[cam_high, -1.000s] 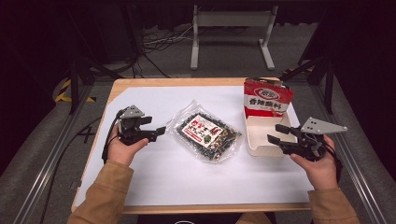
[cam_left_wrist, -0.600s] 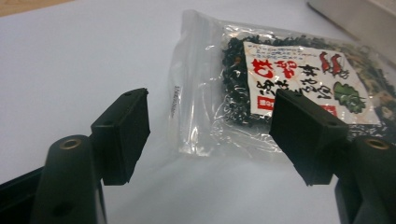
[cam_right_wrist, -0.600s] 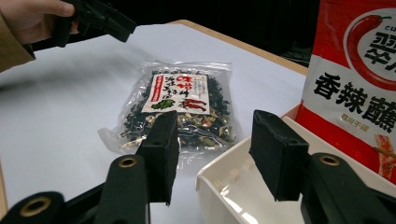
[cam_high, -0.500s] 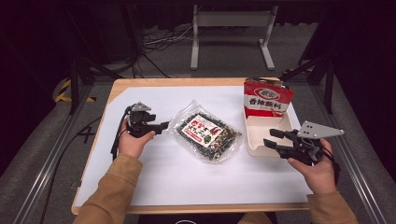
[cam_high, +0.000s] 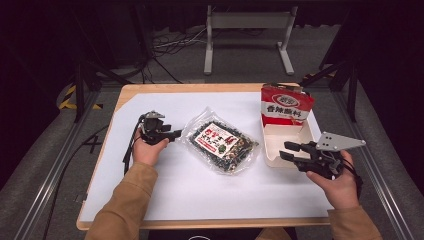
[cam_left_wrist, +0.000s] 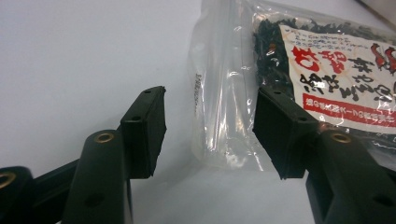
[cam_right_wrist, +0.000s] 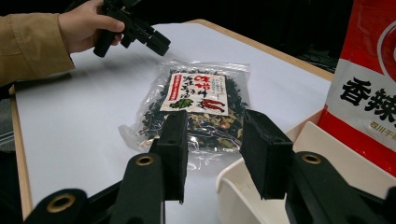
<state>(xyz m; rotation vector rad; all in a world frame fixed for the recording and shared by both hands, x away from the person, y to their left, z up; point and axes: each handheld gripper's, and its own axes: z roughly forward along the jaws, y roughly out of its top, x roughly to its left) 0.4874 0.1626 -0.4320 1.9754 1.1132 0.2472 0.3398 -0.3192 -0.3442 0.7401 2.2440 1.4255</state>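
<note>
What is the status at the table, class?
Left hand-held gripper closing around bag edge, not gripping. Right hand-held gripper open, closing, at tray rim. Nothing in the way.

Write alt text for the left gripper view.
The left gripper frames the clear sealed edge of a bag of dried black food between its open jaws, which have just been closing, pads not yet pressing. The bag lies on a white table.

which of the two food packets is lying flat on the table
The clear bag of dark dried mix, lying flat mid-table. The red packet stands upright in the white tray instead.
</note>
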